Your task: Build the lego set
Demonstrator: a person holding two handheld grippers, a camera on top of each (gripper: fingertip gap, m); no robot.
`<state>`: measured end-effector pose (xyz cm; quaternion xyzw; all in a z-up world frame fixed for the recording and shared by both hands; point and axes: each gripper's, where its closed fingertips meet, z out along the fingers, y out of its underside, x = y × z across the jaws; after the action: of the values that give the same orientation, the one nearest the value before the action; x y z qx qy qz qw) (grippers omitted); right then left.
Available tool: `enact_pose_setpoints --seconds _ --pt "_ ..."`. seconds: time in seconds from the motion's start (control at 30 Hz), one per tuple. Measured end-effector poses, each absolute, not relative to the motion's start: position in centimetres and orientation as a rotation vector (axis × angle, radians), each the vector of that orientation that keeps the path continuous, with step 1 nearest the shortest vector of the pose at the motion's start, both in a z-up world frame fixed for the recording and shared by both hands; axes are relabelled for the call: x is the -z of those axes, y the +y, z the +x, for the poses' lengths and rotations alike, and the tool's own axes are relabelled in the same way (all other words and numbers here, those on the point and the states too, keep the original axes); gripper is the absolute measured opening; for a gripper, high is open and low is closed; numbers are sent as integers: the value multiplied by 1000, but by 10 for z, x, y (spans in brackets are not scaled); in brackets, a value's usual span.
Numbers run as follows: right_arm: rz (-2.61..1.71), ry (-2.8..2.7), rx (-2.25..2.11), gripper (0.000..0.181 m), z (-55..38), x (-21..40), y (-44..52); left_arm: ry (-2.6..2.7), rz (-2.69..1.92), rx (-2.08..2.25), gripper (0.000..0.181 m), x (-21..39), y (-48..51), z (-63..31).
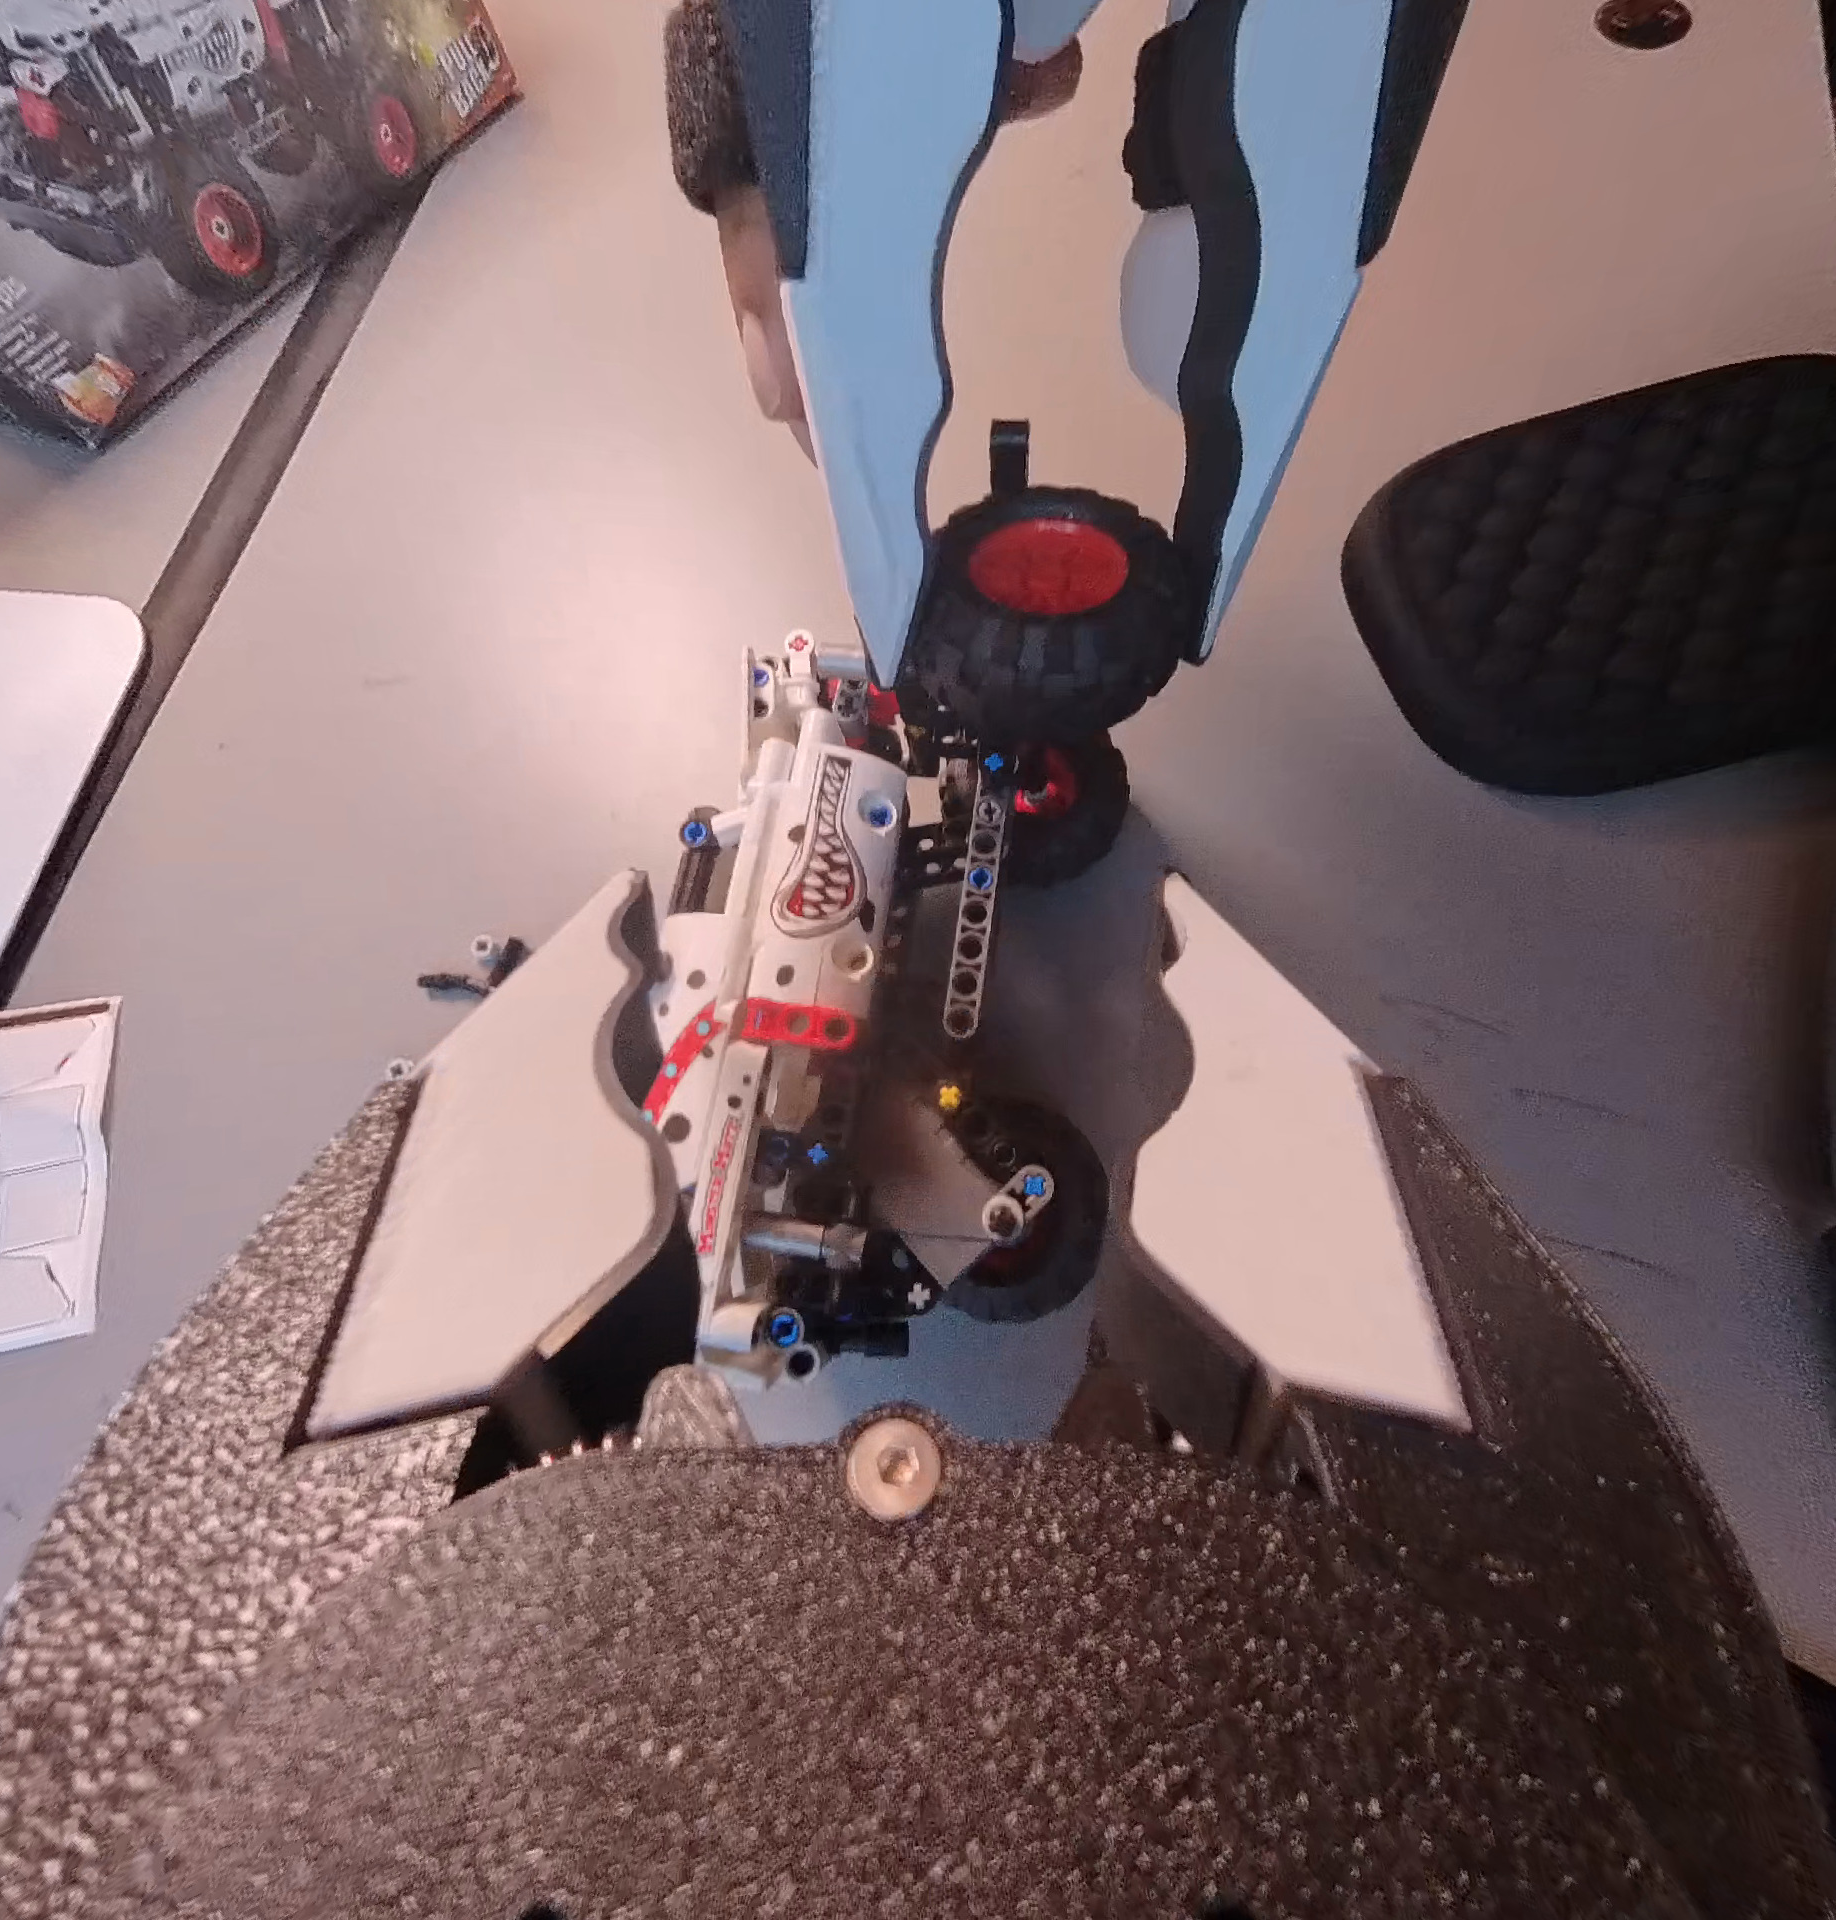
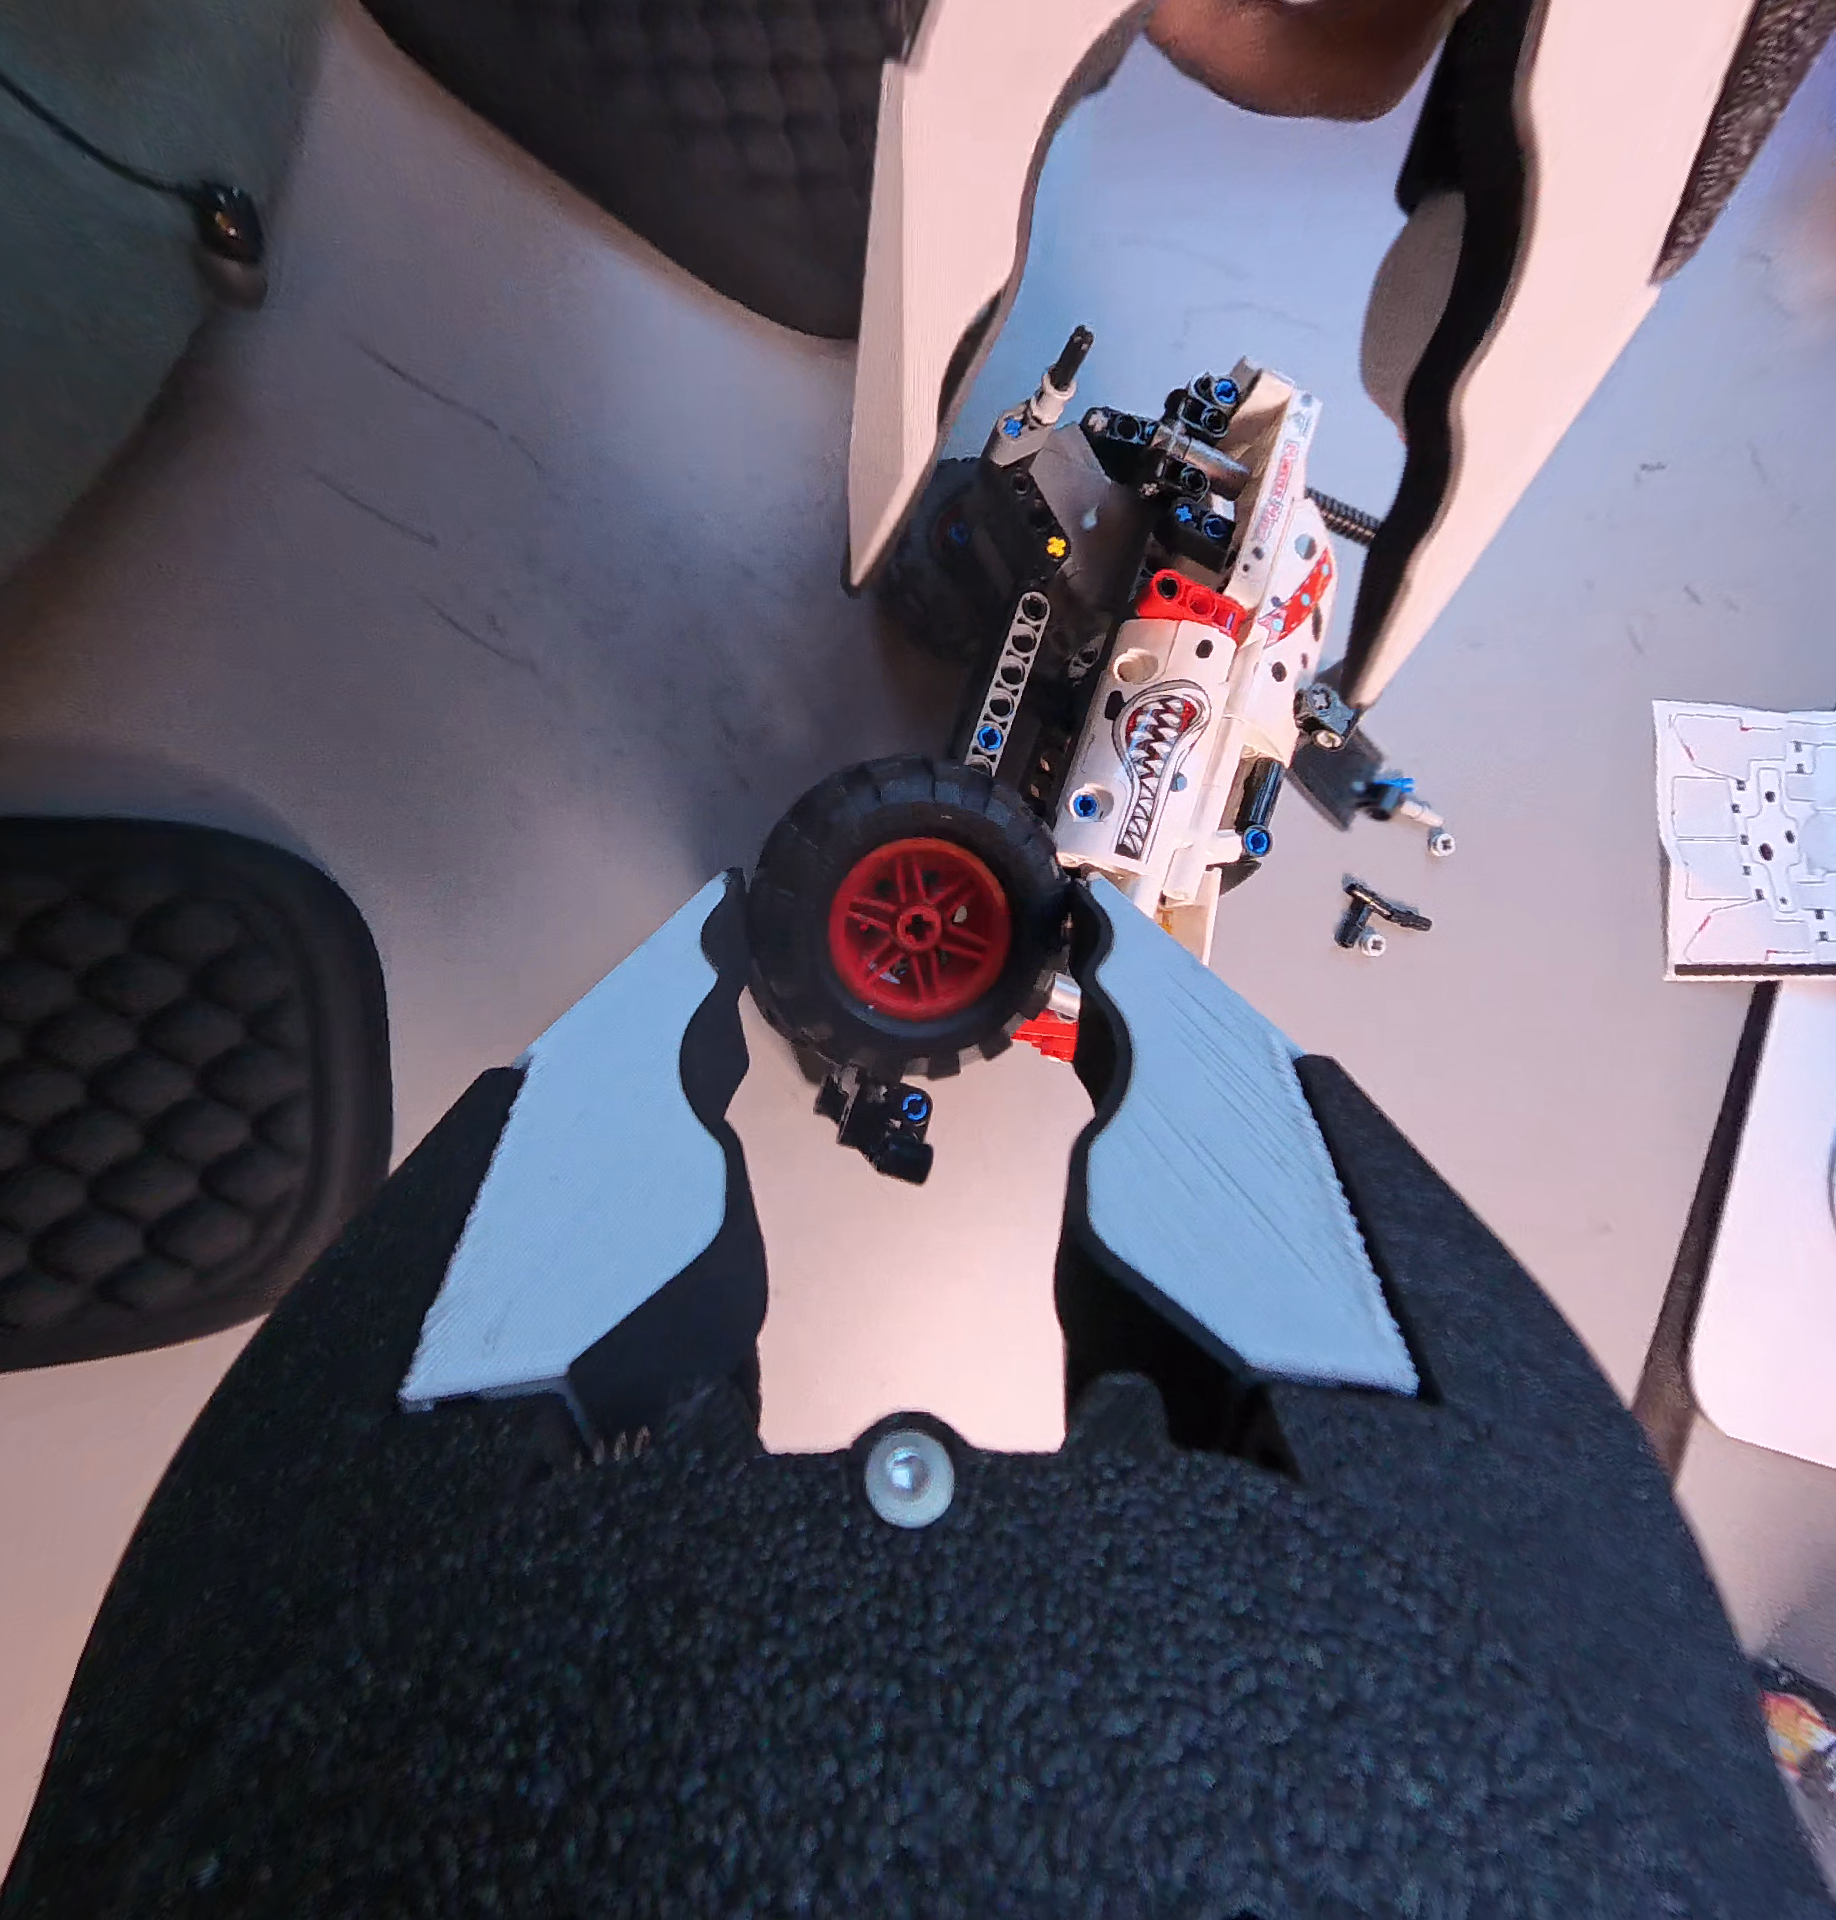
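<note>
A white lego truck with a shark-mouth sticker lies on its side on the pale table. My left gripper straddles its body, and both fingers appear to press on it. It comes in from the top in the right wrist view, around the truck. My right gripper is shut on a black tyre with a red hub at the truck's front end. The same wheel shows between that gripper's tips in the left wrist view. Two other wheels sit on the truck's underside.
The set's box lies at the far left. A sticker sheet and a few small loose pieces lie beside the truck. A black quilted pad lies to the right. A white flat device is at the left edge. My right fingertips sit around 6 cm from my left ones.
</note>
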<state>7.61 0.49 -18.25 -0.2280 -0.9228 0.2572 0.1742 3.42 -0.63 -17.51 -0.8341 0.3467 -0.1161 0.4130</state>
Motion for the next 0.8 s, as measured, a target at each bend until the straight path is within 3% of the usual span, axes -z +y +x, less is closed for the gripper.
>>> enact_pose_setpoints --seconds 0.2,0.47,0.5,0.6,0.73,0.8 --pt "-728 -2574 -708 61 75 181 4 876 -2066 520 75 170 1 84" --pt "-817 -2458 -736 62 79 180 6 865 -2062 355 61 178 11 86" --pt "-850 -2431 -765 77 80 176 5 868 -2063 346 48 180 9 84" --pt "-899 -2350 -815 73 82 165 9 839 -2045 343 31 183 6 82" --pt "-936 -2335 -727 70 86 175 24 817 -2062 337 31 184 4 78" --pt "-930 -2327 -760 58 87 177 22 822 -2056 344 38 183 3 77"
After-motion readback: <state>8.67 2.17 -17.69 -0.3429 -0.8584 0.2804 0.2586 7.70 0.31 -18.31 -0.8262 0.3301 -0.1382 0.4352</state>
